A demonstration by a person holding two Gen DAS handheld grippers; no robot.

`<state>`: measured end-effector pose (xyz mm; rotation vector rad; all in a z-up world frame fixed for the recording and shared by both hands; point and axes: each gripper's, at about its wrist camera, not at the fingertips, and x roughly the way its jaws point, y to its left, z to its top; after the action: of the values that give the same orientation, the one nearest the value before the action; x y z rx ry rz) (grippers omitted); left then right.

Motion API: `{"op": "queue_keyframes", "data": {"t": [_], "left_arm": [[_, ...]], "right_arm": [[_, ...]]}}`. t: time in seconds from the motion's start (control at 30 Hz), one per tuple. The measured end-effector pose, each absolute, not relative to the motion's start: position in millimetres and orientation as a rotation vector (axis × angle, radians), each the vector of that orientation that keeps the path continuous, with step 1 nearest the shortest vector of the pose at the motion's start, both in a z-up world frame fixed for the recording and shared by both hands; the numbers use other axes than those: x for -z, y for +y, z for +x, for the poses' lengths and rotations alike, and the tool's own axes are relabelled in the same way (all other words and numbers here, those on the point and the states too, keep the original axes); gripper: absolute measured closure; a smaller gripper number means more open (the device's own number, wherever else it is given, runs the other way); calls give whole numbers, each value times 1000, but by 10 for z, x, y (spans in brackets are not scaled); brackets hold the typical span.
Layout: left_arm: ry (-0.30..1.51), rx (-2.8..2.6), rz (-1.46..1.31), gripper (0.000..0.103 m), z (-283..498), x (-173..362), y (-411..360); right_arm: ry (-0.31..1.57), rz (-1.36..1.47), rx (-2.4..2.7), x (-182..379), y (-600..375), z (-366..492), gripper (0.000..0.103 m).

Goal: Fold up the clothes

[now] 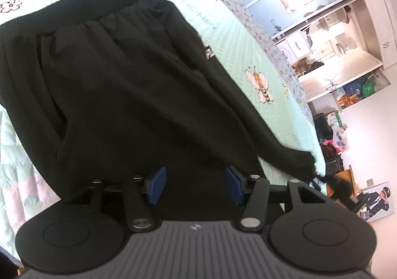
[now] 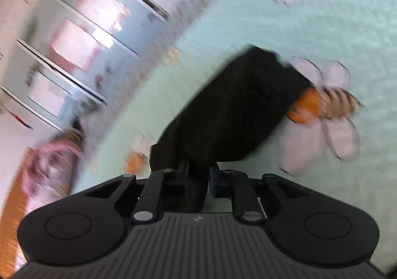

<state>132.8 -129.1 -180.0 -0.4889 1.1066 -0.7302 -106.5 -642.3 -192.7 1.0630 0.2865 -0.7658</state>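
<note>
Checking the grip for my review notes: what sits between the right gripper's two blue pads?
In the right wrist view, a bunched end of the black trousers fills the gap of the right gripper, its pads closed on the fabric.

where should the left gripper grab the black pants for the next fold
Probably the elastic waistband at the far end of the black pants. It lies flat on the quilt, so the open left gripper could slide in low from the waistband's outer edge.

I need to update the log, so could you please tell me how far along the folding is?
Early stage. Done: the black trousers lie spread on the green bedspread, waistband away from the camera. In hand: the right gripper is clamped on a trouser leg end. The left gripper is open over the fabric. Left: all the folds.
</note>
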Motion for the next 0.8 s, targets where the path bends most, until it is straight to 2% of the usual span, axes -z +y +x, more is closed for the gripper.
{"op": "queue_keyframes", "data": {"t": [0.03,0.1,0.23,0.3,0.33,0.43,0.5,0.8], "left_arm": [[1103,732,-491,47,1327,1788,-1281],[1100,731,-495,47,1344,1784,-1262],[1098,727,-499,47,1403,1807,-1272],[1099,730,-503,47,1389,1815,-1278],[1101,737,-501,47,1373,1817,-1286],[1115,745,-493,47,1368,1855,-1317],[1130,737,-489,47,1384,1900,-1333],[1159,709,-438,47,1408,1992,-1443]], "right_arm": [[284,1039,773,1914,-6372,-1125,83],[272,970,776,1848,-6243,-1236,74],[297,757,671,1632,-6036,-1198,68],[350,624,602,1532,-6027,-1034,48],[366,557,607,1495,-6049,-976,46],[379,384,686,1439,-6204,-926,45],[381,389,764,1480,-6472,-981,45],[341,778,891,2002,-7699,-1472,45]]}}
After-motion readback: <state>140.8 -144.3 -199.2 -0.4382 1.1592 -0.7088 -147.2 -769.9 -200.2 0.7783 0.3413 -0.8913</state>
